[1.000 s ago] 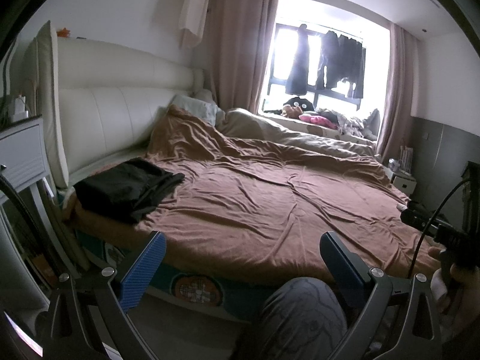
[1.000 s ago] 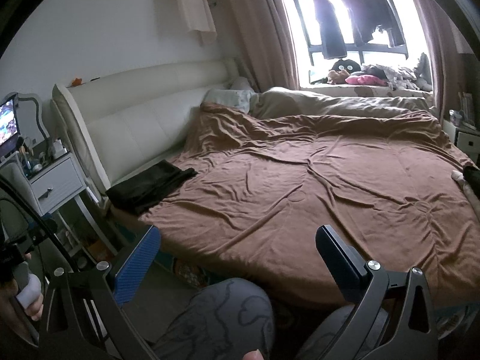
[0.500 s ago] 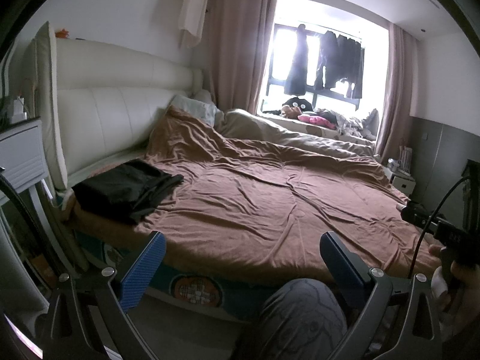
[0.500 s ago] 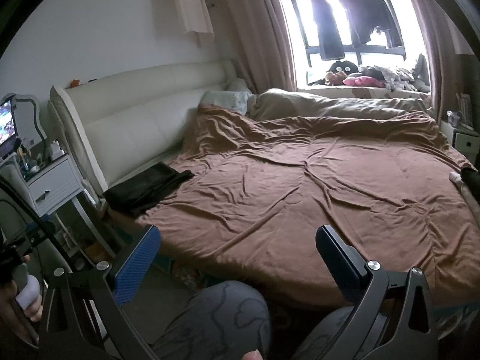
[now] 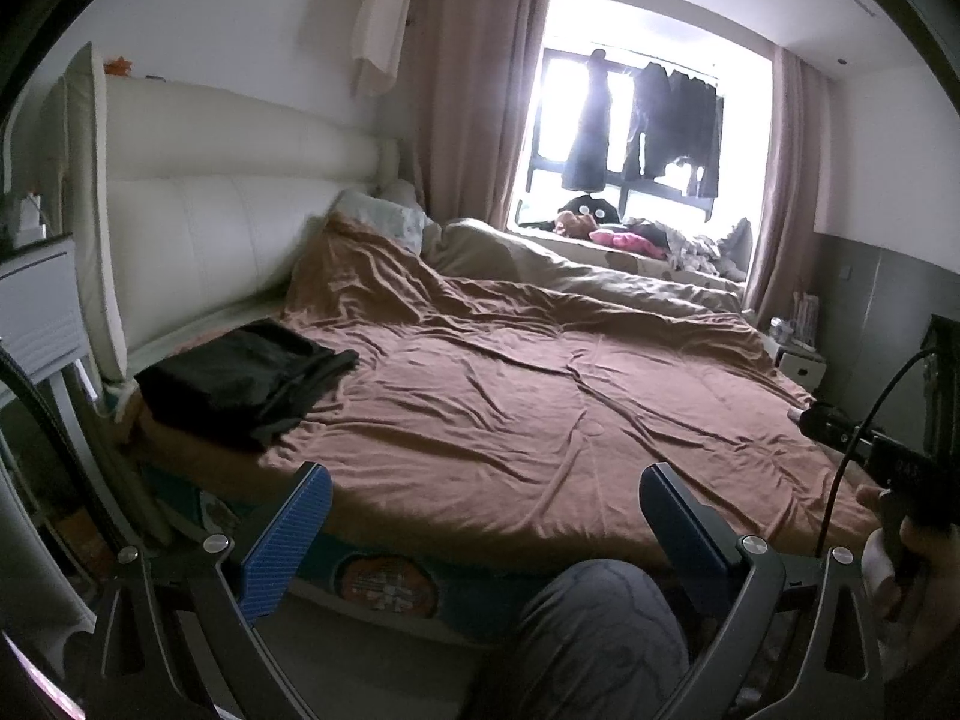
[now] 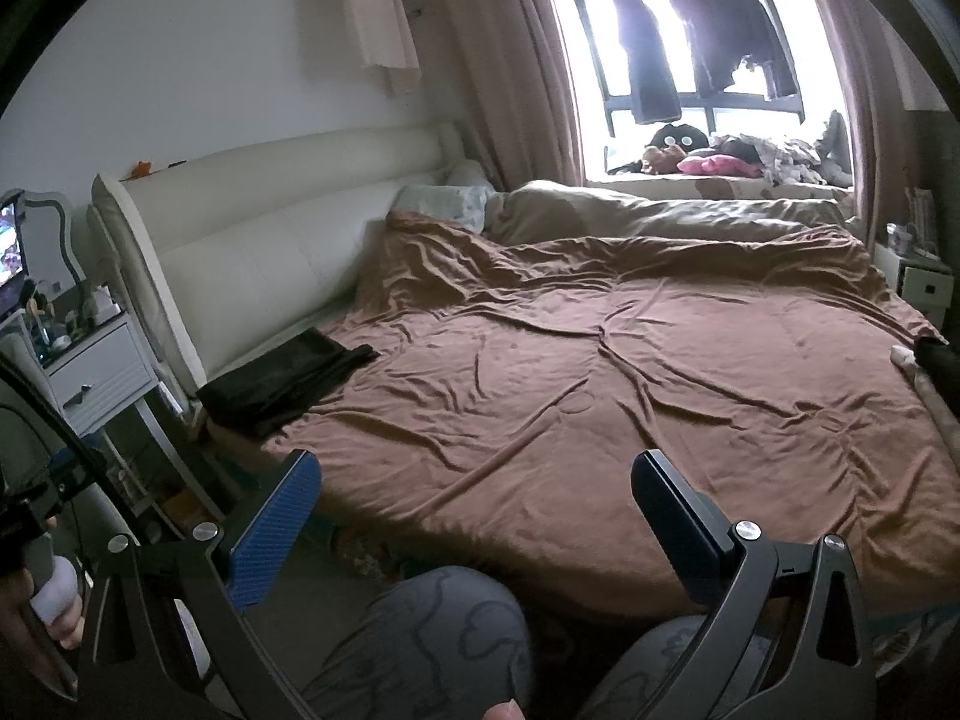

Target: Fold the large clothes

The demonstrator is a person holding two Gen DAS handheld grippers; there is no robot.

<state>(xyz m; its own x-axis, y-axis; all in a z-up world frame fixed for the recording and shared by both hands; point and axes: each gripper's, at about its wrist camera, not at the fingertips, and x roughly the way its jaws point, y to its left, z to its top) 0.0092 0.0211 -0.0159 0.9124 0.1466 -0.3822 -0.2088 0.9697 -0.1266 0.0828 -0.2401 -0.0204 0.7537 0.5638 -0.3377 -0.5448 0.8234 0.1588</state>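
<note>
The left gripper and right gripper are held wide apart, with nothing gripped. A folded black garment is seen on the brown duvet, beyond and left of the left jaws.

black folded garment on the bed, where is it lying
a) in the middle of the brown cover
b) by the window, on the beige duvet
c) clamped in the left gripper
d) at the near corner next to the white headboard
d: the black garment lies on the bed's near corner beside the white headboard, off to the side of the brown cover; both the left gripper and the right gripper are open and hold nothing.
</note>
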